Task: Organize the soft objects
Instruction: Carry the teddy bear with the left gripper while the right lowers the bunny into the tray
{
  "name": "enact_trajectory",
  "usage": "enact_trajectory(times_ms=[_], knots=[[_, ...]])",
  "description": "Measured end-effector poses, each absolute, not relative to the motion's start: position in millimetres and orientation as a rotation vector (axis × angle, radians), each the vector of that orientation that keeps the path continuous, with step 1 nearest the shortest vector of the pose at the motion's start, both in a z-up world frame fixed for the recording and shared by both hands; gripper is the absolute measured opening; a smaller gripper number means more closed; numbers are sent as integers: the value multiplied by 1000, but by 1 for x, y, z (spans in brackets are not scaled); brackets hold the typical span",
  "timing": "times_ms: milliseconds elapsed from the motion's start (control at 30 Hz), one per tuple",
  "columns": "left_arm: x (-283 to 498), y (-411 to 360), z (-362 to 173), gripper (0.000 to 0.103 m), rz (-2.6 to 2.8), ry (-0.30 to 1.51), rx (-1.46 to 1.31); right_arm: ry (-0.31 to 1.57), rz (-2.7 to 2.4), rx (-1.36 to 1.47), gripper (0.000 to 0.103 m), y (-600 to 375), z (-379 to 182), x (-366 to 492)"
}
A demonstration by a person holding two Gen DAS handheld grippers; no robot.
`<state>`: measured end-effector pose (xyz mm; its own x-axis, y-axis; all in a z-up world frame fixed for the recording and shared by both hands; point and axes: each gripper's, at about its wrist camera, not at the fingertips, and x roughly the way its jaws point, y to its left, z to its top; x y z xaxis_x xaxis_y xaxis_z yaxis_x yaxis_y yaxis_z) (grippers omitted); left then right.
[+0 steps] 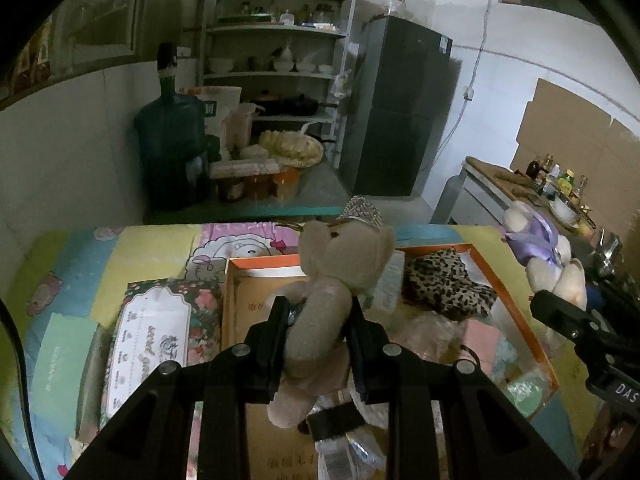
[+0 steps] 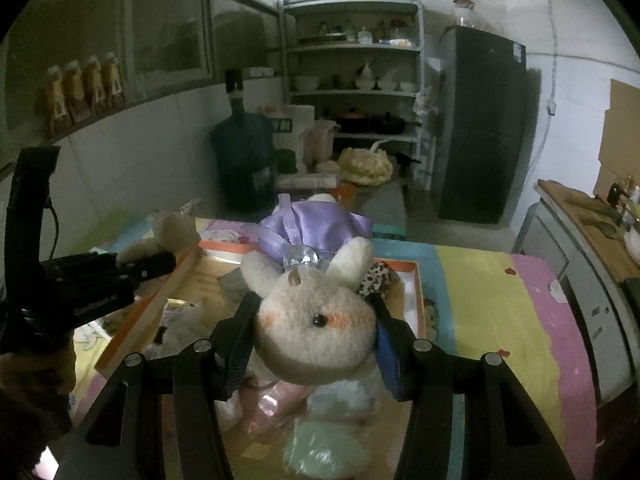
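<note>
Left wrist: left tongs (image 1: pixel 318 320) pinch bear (image 1: pixel 332 300), upright | right tongs (image 2: pixel 314 322) pinch rabbit (image 2: pixel 316 328), head nearest camera.

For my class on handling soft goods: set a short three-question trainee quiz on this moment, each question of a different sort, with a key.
1. Multiple choice: what does the left gripper hold? A) a leopard-print cloth B) a beige teddy bear C) a water jug
2. True or false: the right gripper grips the white bunny toy by its head.
3. Short answer: where does the leopard-print cloth lie?

Key
1. B: the beige teddy bear sits between the closed fingers, held at its body.
2. True: the fingers press on both sides of the head, and its purple dress points away from the camera.
3. Inside the orange-rimmed box on the table.
</note>
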<state>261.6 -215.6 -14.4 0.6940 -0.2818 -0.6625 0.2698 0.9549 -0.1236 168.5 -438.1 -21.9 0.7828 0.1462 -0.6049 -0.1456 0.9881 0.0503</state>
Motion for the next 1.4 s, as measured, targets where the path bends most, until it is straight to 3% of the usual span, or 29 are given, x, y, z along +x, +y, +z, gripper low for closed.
enact_trajectory(times_ms=[567, 1400], knots=[[293, -235, -42, 28, -304, 845, 29, 852, 204, -64, 55, -435, -62, 243], [311, -244, -65, 32, -354, 932, 17, 976, 254, -104, 58, -431, -86, 271]])
